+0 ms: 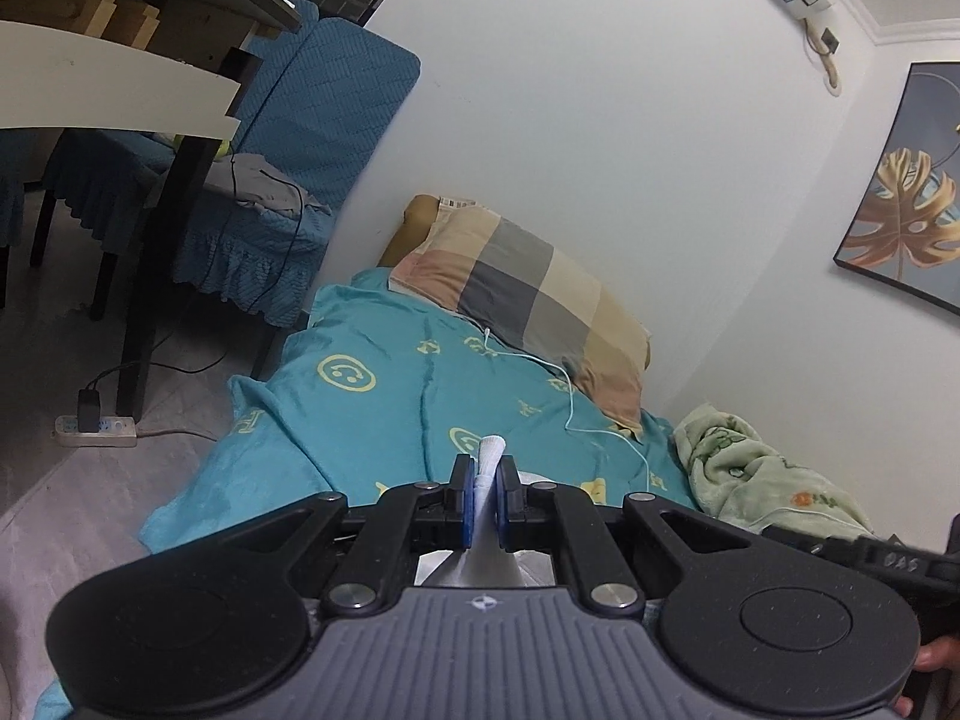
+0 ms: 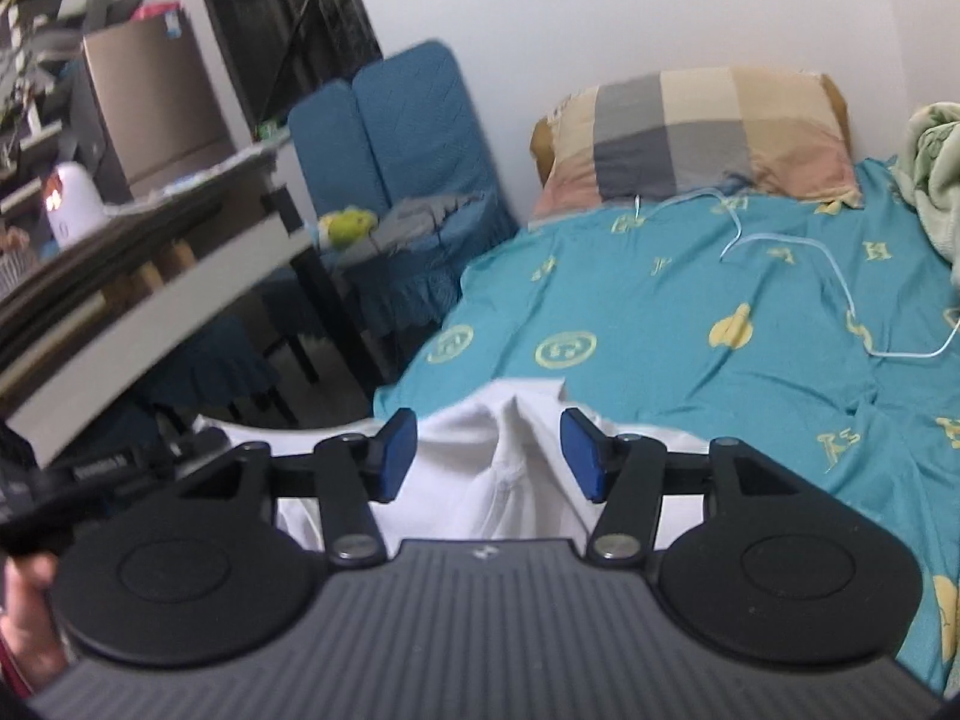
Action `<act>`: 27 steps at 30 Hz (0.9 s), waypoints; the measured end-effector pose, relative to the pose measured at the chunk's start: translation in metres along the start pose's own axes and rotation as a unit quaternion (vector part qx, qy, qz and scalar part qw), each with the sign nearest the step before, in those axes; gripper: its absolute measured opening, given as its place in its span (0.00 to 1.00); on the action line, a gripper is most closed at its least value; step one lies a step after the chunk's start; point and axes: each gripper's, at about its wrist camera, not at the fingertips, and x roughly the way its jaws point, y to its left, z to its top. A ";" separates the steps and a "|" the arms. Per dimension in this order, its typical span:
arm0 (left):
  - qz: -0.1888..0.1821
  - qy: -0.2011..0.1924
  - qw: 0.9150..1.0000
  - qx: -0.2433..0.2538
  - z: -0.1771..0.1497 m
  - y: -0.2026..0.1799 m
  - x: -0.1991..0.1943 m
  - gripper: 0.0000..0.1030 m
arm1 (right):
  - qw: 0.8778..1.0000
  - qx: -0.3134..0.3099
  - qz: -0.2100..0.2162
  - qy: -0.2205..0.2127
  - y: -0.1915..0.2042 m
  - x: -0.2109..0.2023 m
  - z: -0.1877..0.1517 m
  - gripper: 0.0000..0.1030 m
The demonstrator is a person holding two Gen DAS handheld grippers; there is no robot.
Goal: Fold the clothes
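Lying between right claw (image 2: 489,456) pads: garment (image 2: 474,480)

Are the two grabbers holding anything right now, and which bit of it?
The left gripper pinches a bunched-up fold of the white garment; which part of it cannot be told. The right gripper is open above the cloth, holding nothing.

My white cotton garment (image 2: 480,468) lies rumpled on the near edge of the teal bed, one fold pinched upright.
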 end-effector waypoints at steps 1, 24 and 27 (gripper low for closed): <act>0.001 0.001 1.000 -0.001 0.000 -0.001 -0.001 0.08 | 1.000 -0.006 -0.003 0.014 0.001 0.010 -0.002 0.54; -0.088 -0.164 0.979 0.086 0.082 -0.107 -0.165 0.04 | 0.962 0.019 -0.044 -0.268 0.094 -0.155 0.051 0.11; -0.105 -0.204 0.967 0.115 0.119 -0.146 -0.218 0.04 | 0.947 0.001 -0.040 -0.318 0.127 -0.218 0.079 0.11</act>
